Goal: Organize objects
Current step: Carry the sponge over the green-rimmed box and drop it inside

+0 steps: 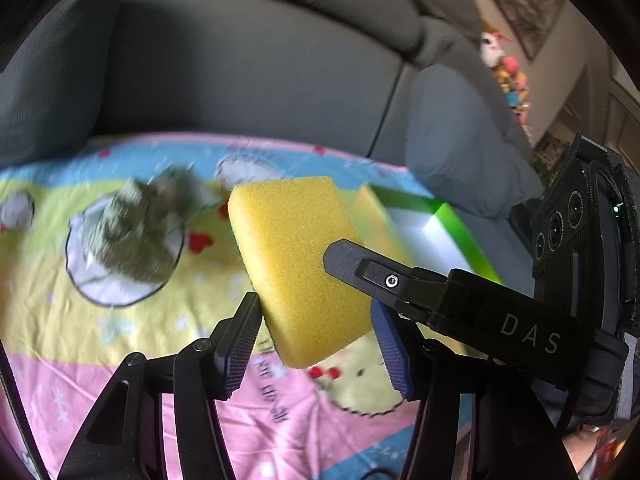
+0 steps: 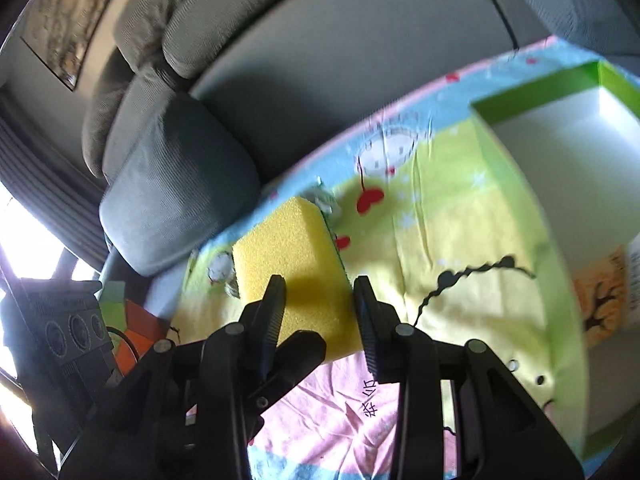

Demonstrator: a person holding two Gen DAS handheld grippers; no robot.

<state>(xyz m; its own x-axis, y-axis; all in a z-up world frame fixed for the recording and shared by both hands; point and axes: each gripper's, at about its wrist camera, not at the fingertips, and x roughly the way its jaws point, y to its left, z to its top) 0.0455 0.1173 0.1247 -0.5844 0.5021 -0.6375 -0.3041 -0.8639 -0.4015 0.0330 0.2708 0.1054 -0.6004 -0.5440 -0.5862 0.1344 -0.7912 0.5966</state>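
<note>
1. In the left wrist view, the left gripper (image 1: 320, 334) has its two fingers (image 1: 240, 340) part-way apart, pressing the two sides of a yellow sponge (image 1: 296, 264) that stands clear of the surface below.
2. The right gripper (image 2: 320, 320) grips the same sponge (image 2: 296, 264) across its narrower width. In its own view both fingers (image 2: 366, 320) press on the sponge's sides. One of its fingers shows in the left wrist view as a black bar (image 1: 400, 280) lying across the sponge.
3. A dark green layer shows along one edge of the sponge in the right wrist view.
4. Below the sponge lies a cartoon-print sheet (image 1: 120, 360) in pink, yellow and blue bands, wrinkled in places.
5. Farther out on the sheet, left of the sponge in the left view, sits a blurred olive-green crumpled thing (image 1: 132, 232); I cannot tell what it is.
6. On the right stands an open box (image 2: 532, 80) with green walls and a white inside, resting on the sheet, well apart from the sponge.
7. Behind the sheet is a grey sofa (image 1: 240, 80) with grey cushions (image 2: 176, 200).
8. Farthest off, framed pictures (image 1: 528, 4) hang on the wall.
</note>
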